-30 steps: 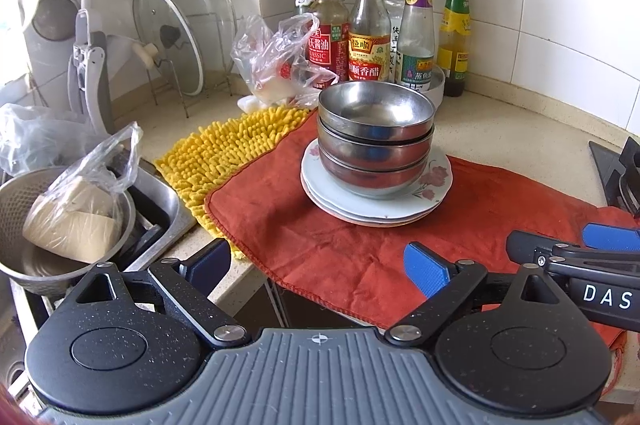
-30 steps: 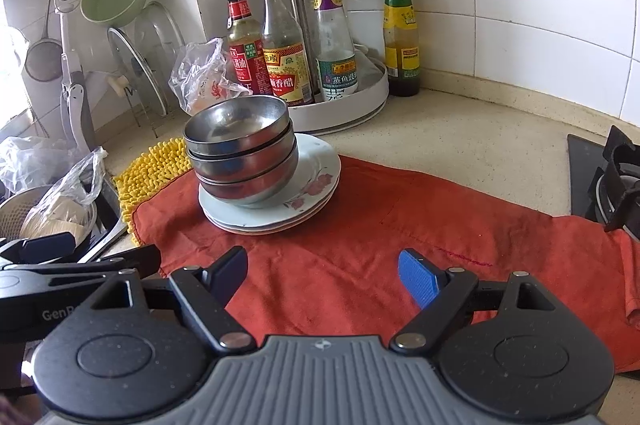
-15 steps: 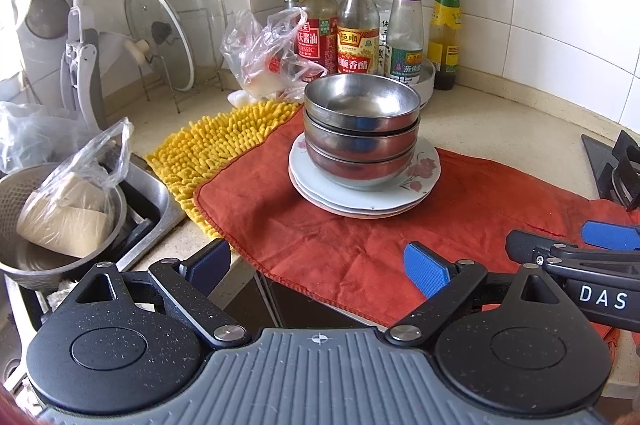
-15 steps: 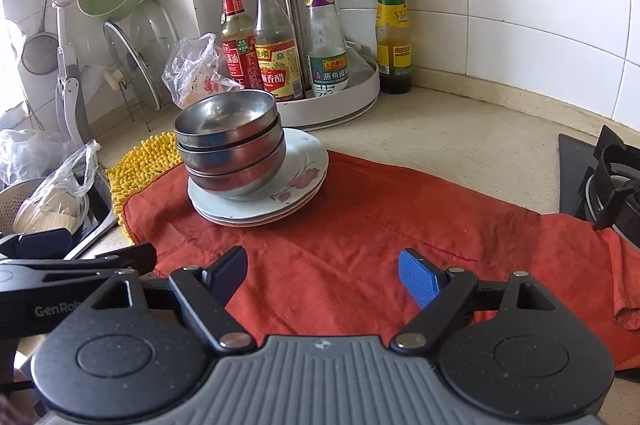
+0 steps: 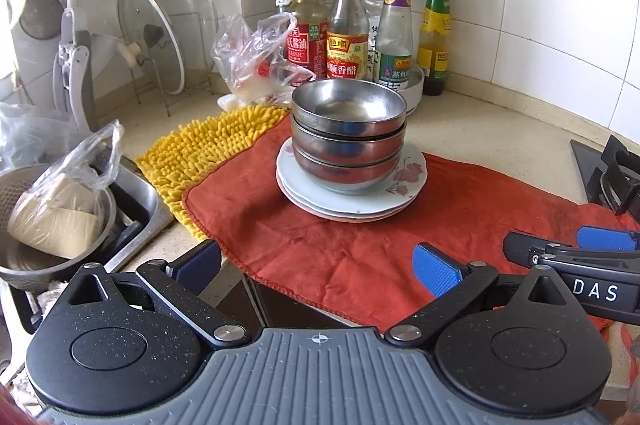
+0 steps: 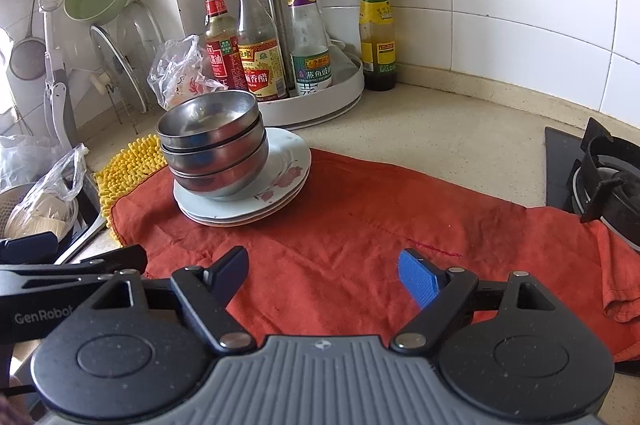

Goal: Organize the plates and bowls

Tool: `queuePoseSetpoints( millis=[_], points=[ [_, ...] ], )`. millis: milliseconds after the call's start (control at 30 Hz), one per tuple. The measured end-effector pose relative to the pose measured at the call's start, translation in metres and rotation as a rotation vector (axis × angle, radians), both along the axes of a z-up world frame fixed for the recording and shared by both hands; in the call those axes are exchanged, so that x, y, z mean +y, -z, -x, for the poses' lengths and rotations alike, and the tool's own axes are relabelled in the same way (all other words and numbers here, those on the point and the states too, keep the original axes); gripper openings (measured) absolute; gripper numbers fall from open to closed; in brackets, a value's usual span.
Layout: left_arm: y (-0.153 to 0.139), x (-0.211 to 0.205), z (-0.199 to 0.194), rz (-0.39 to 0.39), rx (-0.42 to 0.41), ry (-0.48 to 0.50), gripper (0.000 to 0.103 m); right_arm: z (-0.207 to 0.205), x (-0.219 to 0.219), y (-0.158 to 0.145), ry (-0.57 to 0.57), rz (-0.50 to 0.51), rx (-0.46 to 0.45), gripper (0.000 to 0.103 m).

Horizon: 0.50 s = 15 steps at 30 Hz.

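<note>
Three steel bowls (image 5: 347,135) sit nested on a stack of white floral plates (image 5: 404,181) on a red cloth (image 5: 360,245). The same bowls (image 6: 214,145) and plates (image 6: 288,169) show in the right wrist view. My left gripper (image 5: 318,261) is open and empty, near the counter's front edge, well short of the stack. My right gripper (image 6: 322,271) is open and empty above the red cloth (image 6: 380,225), to the right of the stack. Each gripper shows at the edge of the other's view.
A yellow chenille mat (image 5: 208,149) lies left of the cloth. A two-tier white turntable with sauce bottles (image 5: 348,37) stands behind the stack. A sink (image 5: 132,201) with a colander and a bagged item (image 5: 56,213) is at left. A gas burner (image 6: 608,181) is at right.
Both grippers have drawn back a little from the stack, which looks slightly farther away. Both stay open and empty. The bowls and plates have not moved.
</note>
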<state>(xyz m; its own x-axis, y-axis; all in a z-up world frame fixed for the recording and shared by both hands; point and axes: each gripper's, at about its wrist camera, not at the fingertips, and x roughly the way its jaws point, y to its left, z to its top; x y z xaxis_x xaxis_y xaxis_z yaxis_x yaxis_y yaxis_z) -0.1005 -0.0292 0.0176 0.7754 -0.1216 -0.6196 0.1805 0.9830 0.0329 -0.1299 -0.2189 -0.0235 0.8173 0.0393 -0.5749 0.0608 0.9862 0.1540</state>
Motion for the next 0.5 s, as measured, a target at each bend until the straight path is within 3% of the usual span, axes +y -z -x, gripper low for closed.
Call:
queuePoseSetpoints(
  millis=[267,500],
  points=[
    [-0.0016,-0.0001,0.0009,-0.013,-0.039,0.005,0.103,0.0018,0.0005,-0.0026,0.003,-0.008,-0.010,0.080],
    [0.0017,0.0025,-0.0073,-0.037,-0.016,-0.013,0.103,0.0064,0.0097,-0.0065,-0.026,0.003,-0.026,0.080]
  ],
)
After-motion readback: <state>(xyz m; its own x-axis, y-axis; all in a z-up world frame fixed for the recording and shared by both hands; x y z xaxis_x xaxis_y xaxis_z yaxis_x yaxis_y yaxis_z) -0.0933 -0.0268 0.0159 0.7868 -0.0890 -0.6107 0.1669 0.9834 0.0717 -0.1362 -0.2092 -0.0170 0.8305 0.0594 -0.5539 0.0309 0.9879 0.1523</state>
